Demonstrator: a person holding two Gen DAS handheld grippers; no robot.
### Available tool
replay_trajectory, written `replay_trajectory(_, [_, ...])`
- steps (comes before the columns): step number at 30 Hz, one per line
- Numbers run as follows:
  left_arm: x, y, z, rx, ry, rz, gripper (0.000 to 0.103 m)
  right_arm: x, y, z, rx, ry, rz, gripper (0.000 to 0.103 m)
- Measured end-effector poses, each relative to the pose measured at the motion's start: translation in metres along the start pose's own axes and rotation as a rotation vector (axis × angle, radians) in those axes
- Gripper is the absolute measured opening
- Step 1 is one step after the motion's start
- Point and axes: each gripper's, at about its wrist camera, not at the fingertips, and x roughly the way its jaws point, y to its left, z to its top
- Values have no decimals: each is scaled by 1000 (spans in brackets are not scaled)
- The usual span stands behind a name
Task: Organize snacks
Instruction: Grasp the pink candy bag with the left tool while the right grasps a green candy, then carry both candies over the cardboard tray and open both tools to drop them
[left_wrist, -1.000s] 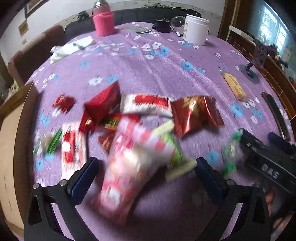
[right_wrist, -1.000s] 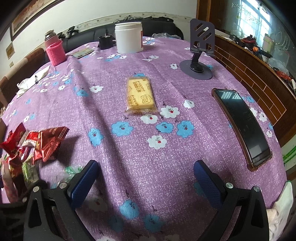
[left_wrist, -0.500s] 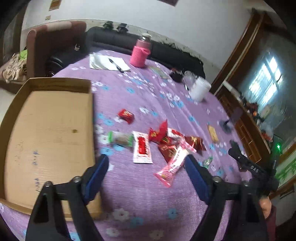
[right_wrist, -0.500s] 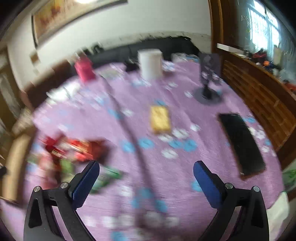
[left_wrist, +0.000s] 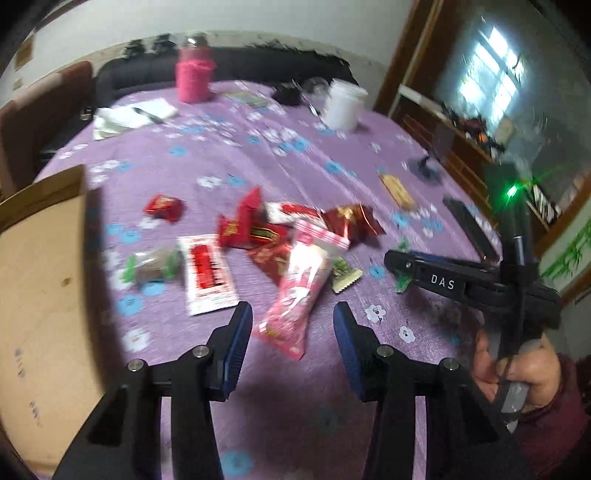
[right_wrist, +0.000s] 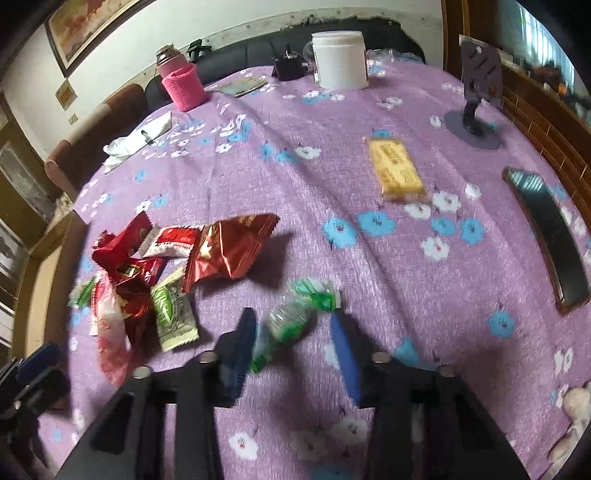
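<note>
Two grippers work the snack pile at once, each closing its jaws on a different packet. The left gripper (left_wrist: 292, 328) has the long pink wrapper (left_wrist: 300, 291) lying between its blue pads, the packet's lower end nearest the jaws; the pads do not yet press it, so it counts as not gripped. The right gripper (right_wrist: 293, 341) closes around a green-and-clear twisted candy (right_wrist: 291, 319), which sits between the pads; blur hides whether either pad touches it. Taking the two packets nearest the near edge of the table first looks sensible, since they lie clear of the heap and can be lifted without dragging others.

The remaining snacks sit in a loose cluster near the table's middle: a red foil bag (right_wrist: 231, 247), a white-and-red packet (right_wrist: 170, 242), a pale green sachet (right_wrist: 171, 310), and a small red sweet (left_wrist: 164, 206) lying apart toward the left. A yellow biscuit bar (right_wrist: 395, 170) rests alone toward the right edge. The cardboard tray (left_wrist: 40, 295) at the left edge is probably where they are meant to go.

The table wears a purple flowered cloth (right_wrist: 332, 122), creased in long folds. At the far edge stand a pink-sleeved flask (right_wrist: 183, 86) and a white tub (right_wrist: 341, 59); a phone stand (right_wrist: 476, 92) and a dark phone (right_wrist: 550, 236) occupy the right edge. A dark sofa and wood-panelled walls lie beyond.
</note>
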Motion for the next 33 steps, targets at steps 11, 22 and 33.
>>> replay_trajectory(11, [53,-24,14,88,88,51,22,-14,-23,-8,-1,-14,50,20])
replay_trajectory(22, [-40,11,4,-58,-82,-1,22,-66,0,-7,-35,-96,187,21])
replay_trajectory(33, [-130,166,-32,-357,-151,256,22,-64,172,-3,-267,23,565,22])
